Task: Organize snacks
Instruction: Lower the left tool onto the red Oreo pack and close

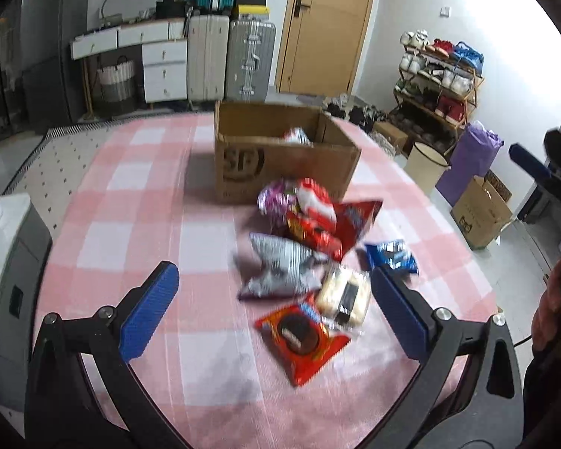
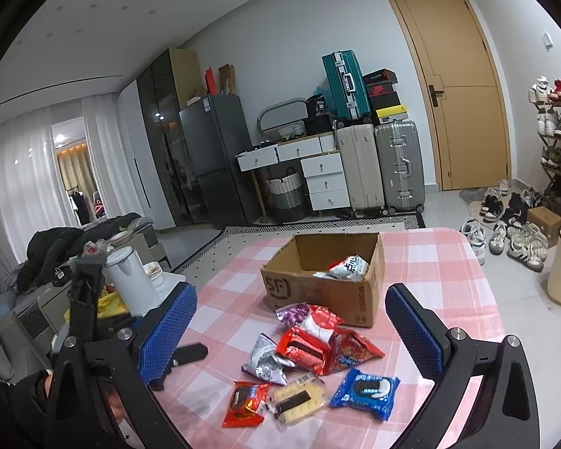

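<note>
Pink-and-white checked cloth (image 2: 441, 262) covers the table on which all task items rest. Cardboard box (image 2: 318, 292), open at the top, stands toward the far side of the cloth and holds a white snack bag (image 2: 349, 266) beside something red. Loose snacks lie in a cluster on the cloth in front of the box: a purple packet (image 2: 293, 314) and a red-and-white packet (image 2: 323, 321) nearest the box; a silver bag (image 2: 263, 361), a red cookie packet (image 2: 303, 350) and a red chip bag (image 2: 349, 351) behind them; and, closest to the cameras, a red pie packet (image 2: 243, 402), a clear-wrapped sandwich biscuit (image 2: 299, 400) and a blue cookie packet (image 2: 368, 391). Left gripper (image 1: 273, 310) hovers above the near end of the cluster, its blue pads (image 1: 149, 310) spread wide, nothing between them. Right gripper (image 2: 291, 336) likewise stands fully apart and empty, with the snacks and box visible between its pads.
</note>
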Available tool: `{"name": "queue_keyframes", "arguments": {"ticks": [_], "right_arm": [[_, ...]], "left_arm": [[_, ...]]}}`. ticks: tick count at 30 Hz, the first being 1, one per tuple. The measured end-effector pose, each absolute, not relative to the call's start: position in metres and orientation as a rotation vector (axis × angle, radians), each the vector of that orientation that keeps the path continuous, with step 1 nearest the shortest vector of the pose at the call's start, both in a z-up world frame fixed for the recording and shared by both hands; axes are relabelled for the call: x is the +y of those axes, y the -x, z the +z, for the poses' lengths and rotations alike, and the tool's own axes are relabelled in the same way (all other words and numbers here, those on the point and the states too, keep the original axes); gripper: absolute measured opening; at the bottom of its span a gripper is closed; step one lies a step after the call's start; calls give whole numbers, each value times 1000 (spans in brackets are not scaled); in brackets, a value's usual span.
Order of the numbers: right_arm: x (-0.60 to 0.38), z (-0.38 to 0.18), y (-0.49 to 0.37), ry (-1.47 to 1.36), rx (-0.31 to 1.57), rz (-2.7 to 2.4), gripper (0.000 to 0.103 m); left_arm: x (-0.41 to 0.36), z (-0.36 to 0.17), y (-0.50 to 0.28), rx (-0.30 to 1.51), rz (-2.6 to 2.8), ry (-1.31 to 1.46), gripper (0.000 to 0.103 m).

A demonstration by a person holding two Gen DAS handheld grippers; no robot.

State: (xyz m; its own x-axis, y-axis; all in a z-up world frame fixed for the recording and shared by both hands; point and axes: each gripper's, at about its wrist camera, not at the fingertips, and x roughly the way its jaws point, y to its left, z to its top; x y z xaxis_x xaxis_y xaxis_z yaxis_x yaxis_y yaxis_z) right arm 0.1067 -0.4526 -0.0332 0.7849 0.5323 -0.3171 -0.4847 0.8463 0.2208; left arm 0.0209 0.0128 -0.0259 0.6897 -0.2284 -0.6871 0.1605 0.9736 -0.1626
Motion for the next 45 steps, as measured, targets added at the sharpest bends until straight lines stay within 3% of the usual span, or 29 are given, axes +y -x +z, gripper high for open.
{"name": "queue_keyframes", "arguments": {"ticks": [14, 26, 32, 33, 34, 36, 39, 45], "right_arm": [[-438, -76, -113, -91, 432, 539, 103], [-439, -104, -129, -142, 486, 543, 103], [-439, -112, -130, -149, 500, 543, 103], [-439, -112, -129, -152, 501, 542, 103], [-440, -112, -129, -157, 502, 540, 103], [-441, -112, -129, -160, 500, 538, 102], [-441, -111, -129, -162, 496, 537, 102], [-441, -111, -127, -159, 495, 535, 102]], "left_arm": [[-8, -115, -41, 965, -269, 85, 103], [-12, -148, -60, 1017, -251, 101, 101], [-4, -153, -64, 1010, -280, 136, 79], [-3, -153, -66, 1010, -289, 143, 69], [0, -151, -63, 1011, -298, 148, 66], [-1, -151, -60, 1009, -299, 144, 64], [-2, -151, -58, 1011, -323, 151, 52], [-4, -148, -52, 1010, -329, 140, 47]]}}
